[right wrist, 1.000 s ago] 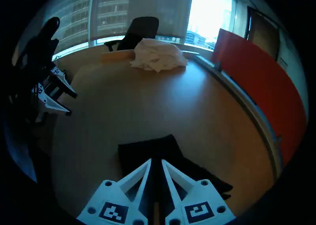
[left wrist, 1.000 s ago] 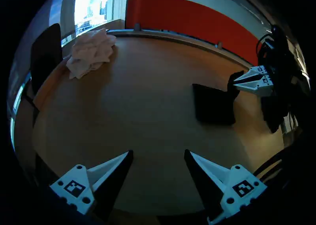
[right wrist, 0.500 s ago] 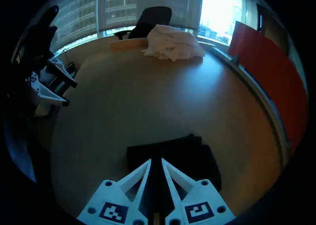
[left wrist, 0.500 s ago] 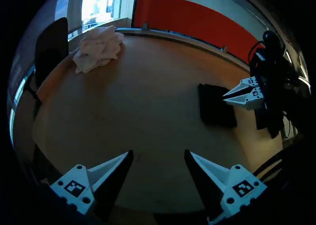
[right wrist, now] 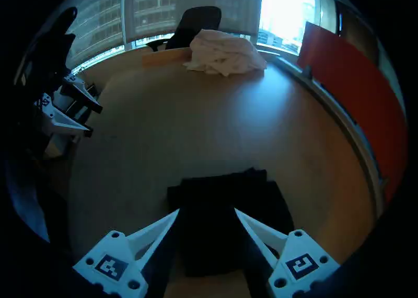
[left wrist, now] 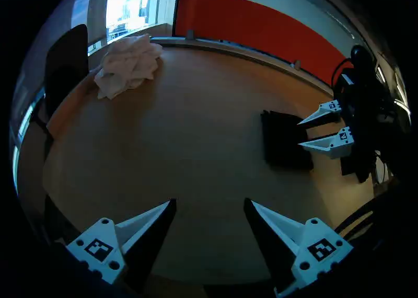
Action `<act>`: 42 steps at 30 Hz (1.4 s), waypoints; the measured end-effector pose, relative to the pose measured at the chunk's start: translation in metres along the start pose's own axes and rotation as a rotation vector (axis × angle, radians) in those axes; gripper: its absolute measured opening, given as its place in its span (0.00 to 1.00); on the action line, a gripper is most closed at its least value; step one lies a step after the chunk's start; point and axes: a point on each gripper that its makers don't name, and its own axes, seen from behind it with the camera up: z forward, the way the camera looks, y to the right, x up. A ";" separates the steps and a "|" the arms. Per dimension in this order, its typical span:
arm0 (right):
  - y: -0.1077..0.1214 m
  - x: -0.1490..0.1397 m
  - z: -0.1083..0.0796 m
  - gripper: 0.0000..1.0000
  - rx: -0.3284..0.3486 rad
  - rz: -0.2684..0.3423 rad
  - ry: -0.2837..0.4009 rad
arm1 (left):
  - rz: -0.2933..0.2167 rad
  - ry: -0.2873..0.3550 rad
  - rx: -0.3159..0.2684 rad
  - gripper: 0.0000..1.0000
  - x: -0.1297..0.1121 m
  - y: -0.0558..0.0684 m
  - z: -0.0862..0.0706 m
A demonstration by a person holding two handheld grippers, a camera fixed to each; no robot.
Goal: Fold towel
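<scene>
Two grippers: both stand with jaws spread wide, and neither pinches anything.
Left gripper [left wrist: 209,209]: its jaws are wide apart over bare bench, with only wood between the fingers. In the right gripper view it [right wrist: 95,122] hangs at the bench's left edge, well apart from the towel, held by a dark-sleeved arm.
Right gripper [right wrist: 207,214]: its jaws are wide, one finger on each side of the towel's near end. In the left gripper view it [left wrist: 300,135] reaches in from the right, tips over the towel's right edge. Whether the fingers touch the cloth, I cannot tell.
Dark towel [right wrist: 224,193]: it lies flat on the bench as a folded rectangle just ahead of the right gripper, with its near end between that gripper's fingers. In the left gripper view it [left wrist: 282,141] sits toward the bench's right side.
Bench [left wrist: 183,130]: a wide, rounded wooden top carries the towel.
Pale cloth heap [right wrist: 224,52]: crumpled at the far end of the bench, well apart from the dark towel. It [left wrist: 128,65] shows at upper left in the left gripper view.
Chair [right wrist: 196,23]: dark, just behind the heap.
Red partition [left wrist: 261,26]: it runs along the bench's far edge.
Window [right wrist: 279,15]: bright, beyond the chair.
</scene>
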 end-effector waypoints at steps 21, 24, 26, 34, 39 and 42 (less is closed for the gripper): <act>-0.001 -0.048 -0.013 0.66 -0.069 0.108 -0.025 | 0.014 0.007 -0.008 0.96 0.005 0.008 0.001; -0.001 -0.056 -0.016 0.66 -0.080 0.121 -0.031 | 0.019 0.009 -0.011 0.96 0.006 0.010 0.002; -0.001 -0.061 -0.017 0.66 -0.088 0.131 -0.035 | 0.022 0.009 -0.012 0.96 0.007 0.011 0.003; -0.007 -0.079 -0.018 0.66 -0.104 0.166 -0.053 | 0.030 0.006 -0.015 0.96 0.006 0.013 0.004; -0.013 -0.090 -0.017 0.66 -0.113 0.181 -0.069 | 0.032 0.006 -0.018 0.96 0.006 0.015 0.004; -0.015 -0.096 -0.017 0.66 -0.118 0.189 -0.080 | 0.033 0.006 -0.019 0.96 0.006 0.015 0.004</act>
